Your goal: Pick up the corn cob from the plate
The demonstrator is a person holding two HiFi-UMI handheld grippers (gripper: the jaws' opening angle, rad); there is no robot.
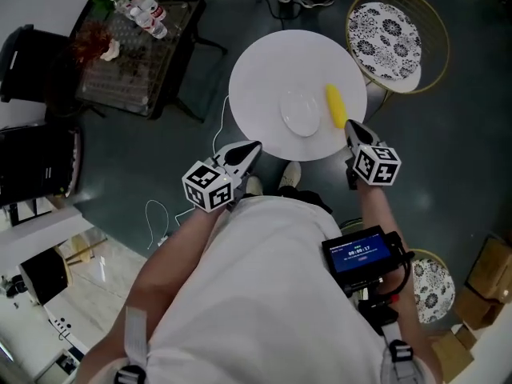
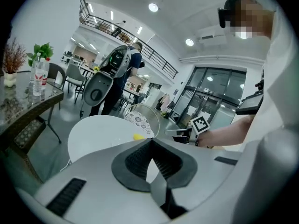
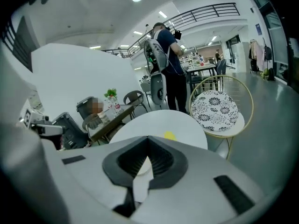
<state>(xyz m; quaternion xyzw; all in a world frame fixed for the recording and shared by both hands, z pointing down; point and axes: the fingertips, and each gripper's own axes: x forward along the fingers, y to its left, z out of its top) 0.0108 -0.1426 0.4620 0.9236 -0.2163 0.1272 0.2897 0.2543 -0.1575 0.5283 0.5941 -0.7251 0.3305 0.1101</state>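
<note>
1. The right tool [image 1: 350, 126] has its jaws pressed together, tips meeting, with nothing between the ribbed pads. It reaches over the near edge of the round white counter [image 1: 264, 70].
2. The yellow corn cob [image 1: 335, 106] lies just ahead of the right tool's tips and a little to their left. It is close to the tips and outside the jaws. In the right gripper view it shows as a small yellow spot above the closed tips.
3. The cob rests along the side of the pale, shallow oval plate [image 1: 302, 112] that faces the right tool. Whether it sits on the rim or on the counter beside it cannot be told.
4. The left tool [image 1: 254, 147] is also closed, its pads meeting at the tips and holding nothing. It sits at the counter's near edge, well apart from the right tool, with the plate ahead of it and to its right.
5. Beyond the right tool, past the counter, stands a gold wire-frame chair with a black-and-white patterned cushion [image 1: 386, 30].
6. Far to the left of the left tool is a dark glass-topped side counter [image 1: 132, 62] carrying clear plastic bottles [image 1: 148, 14].
7. A person wearing a backpack [image 3: 168, 69] stands beyond the counter, ahead of both tools.
</note>
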